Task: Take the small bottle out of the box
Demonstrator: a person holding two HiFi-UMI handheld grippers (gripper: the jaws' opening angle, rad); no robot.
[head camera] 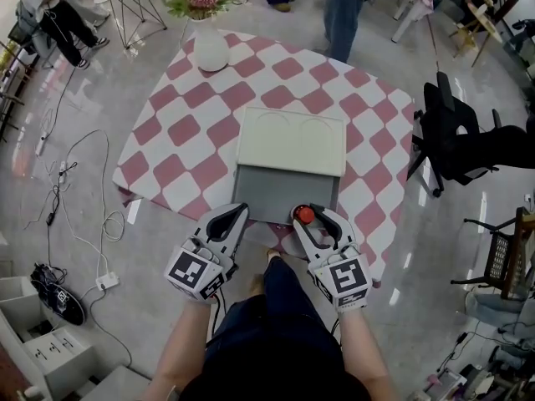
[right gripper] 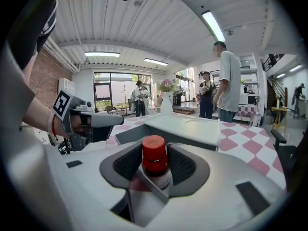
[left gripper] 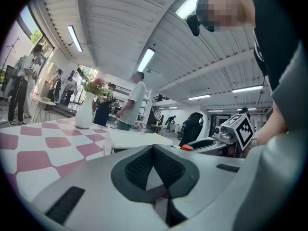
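Note:
The small bottle (head camera: 305, 215) has a red cap and stands upright between the jaws of my right gripper (head camera: 308, 219), just in front of the grey box's (head camera: 251, 195) near wall. In the right gripper view the bottle (right gripper: 155, 160) sits in the gap between the dark pads (right gripper: 185, 165), which flank the cap without clearly pressing on it. The box's cream lid (head camera: 291, 140) lies open at the back. My left gripper (head camera: 236, 215) rests at the box's near left corner, jaws together and empty. From the left gripper view only the red cap (left gripper: 187, 147) shows.
The box sits on a table with a pink and white checked cloth (head camera: 180, 132). A white vase of flowers (head camera: 211, 50) stands at the far corner. A black office chair (head camera: 451, 140) is to the right, and cables (head camera: 75, 190) lie on the floor to the left. People stand beyond the table.

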